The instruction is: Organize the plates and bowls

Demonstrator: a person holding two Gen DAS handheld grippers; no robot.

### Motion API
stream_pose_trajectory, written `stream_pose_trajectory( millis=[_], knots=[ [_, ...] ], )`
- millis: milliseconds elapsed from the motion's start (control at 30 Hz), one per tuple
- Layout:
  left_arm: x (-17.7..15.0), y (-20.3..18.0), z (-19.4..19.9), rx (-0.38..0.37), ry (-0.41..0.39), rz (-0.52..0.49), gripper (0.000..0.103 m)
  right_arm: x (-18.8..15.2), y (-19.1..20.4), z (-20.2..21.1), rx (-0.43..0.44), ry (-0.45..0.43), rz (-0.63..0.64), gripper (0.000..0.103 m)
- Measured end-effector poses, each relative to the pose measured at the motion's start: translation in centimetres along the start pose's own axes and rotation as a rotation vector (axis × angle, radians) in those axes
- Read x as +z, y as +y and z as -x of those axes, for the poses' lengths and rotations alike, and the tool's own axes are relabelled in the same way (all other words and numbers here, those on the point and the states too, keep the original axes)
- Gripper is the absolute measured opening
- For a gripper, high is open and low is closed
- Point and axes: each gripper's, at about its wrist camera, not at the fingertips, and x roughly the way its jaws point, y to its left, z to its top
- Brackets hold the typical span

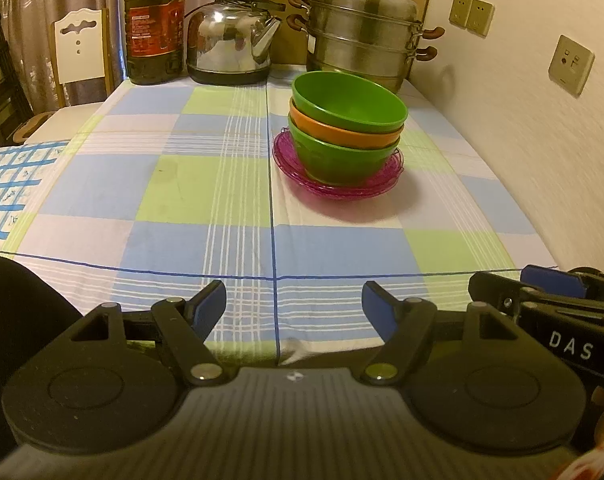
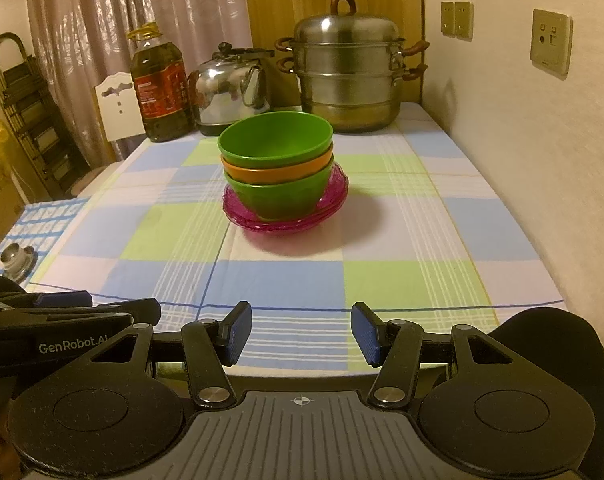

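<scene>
Bowls (image 1: 348,128), green, orange and green, nested on stacked pink plates (image 1: 338,184) in front of the steamer pot (image 1: 362,28). Left gripper (image 1: 294,308) and right gripper (image 2: 301,330), well short of it, fingers spread, empty.

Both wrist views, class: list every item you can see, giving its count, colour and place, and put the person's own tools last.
Plastic bowls: three, green, orange, green, nested on the plates mid-table.
Translucent pink plates: a stack, exact count unclear, under the bowls.
Checked tablecloth: one, blue, green and white, covering the table.
Steel tiered steamer pot: one, silver, back right by the wall.
Steel kettle: one, silver, back centre.
Cooking oil bottle: one, amber with red label, back left.
White chair: one, behind the table's left corner.
Wall sockets: three, beige, right wall.
Left hand-held gripper: black with blue pads, open, empty, near edge.
Right hand-held gripper: same, open, empty.
</scene>
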Motion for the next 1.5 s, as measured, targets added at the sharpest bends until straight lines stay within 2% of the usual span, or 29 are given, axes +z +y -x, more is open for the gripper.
stream_pose_trajectory(
  millis=[1500],
  knots=[
    [-0.09,-0.02,0.03,0.0,-0.003,-0.016,0.073,-0.02,-0.18,-0.12,-0.005,-0.001,-0.008,0.055]
  ],
)
